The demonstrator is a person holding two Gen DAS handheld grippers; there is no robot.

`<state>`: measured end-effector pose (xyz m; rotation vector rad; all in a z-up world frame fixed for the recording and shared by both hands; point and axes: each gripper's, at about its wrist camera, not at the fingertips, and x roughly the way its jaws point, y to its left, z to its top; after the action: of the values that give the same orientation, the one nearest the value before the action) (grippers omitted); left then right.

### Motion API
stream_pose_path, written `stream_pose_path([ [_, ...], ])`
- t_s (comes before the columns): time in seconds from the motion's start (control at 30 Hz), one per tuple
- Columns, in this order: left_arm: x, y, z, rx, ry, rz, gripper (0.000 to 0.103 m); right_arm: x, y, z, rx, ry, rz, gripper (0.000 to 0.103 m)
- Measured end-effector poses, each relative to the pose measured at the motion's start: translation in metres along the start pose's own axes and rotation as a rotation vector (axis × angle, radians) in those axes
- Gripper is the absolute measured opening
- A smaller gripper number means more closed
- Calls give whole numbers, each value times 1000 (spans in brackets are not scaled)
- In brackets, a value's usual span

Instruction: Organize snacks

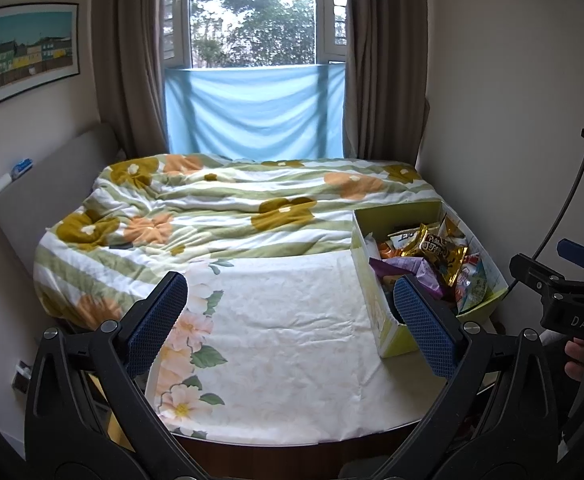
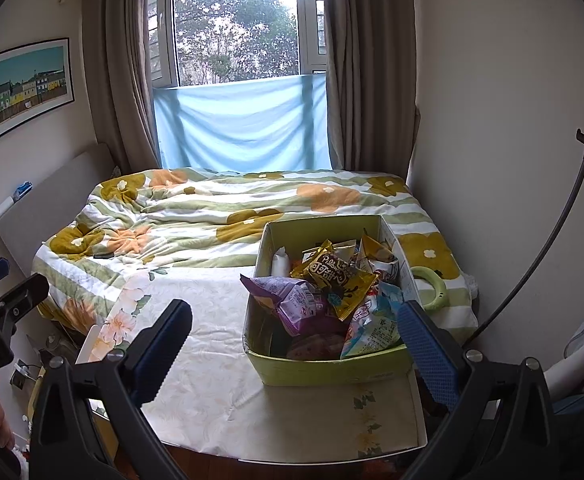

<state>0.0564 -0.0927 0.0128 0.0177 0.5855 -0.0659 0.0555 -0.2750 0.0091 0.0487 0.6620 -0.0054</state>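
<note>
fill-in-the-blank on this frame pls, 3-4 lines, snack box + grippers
1. The snack packets sit piled inside a green cardboard box that has no ____ on top.
2. The packet lying highest on the pile is the ____ one, beside a purple packet.
3. The left gripper and the right gripper both have their jaws ____, with nothing between them.
4. The box rests on a pale ____-patterned cloth.

Missing words: lid; gold; open; flower

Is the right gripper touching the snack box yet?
Apart. In the right wrist view the right gripper is open and empty, its fingers straddling the near end of the snack box, with tablecloth visible between the left finger and the box.
</note>
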Motion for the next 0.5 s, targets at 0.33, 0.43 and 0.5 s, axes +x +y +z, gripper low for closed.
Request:
stream_pose_path([
  [0.33, -12, 3, -3, 9, -25, 31, 103, 2, -1, 3, 5, -3, 2, 102],
  [0.43, -16, 3, -3, 14, -37, 28, 103, 2, -2, 3, 4, -2, 3, 102],
  [0.5, -19, 4, -3, 11, -45, 30, 103, 3, -2, 4, 5, -2, 5, 102],
])
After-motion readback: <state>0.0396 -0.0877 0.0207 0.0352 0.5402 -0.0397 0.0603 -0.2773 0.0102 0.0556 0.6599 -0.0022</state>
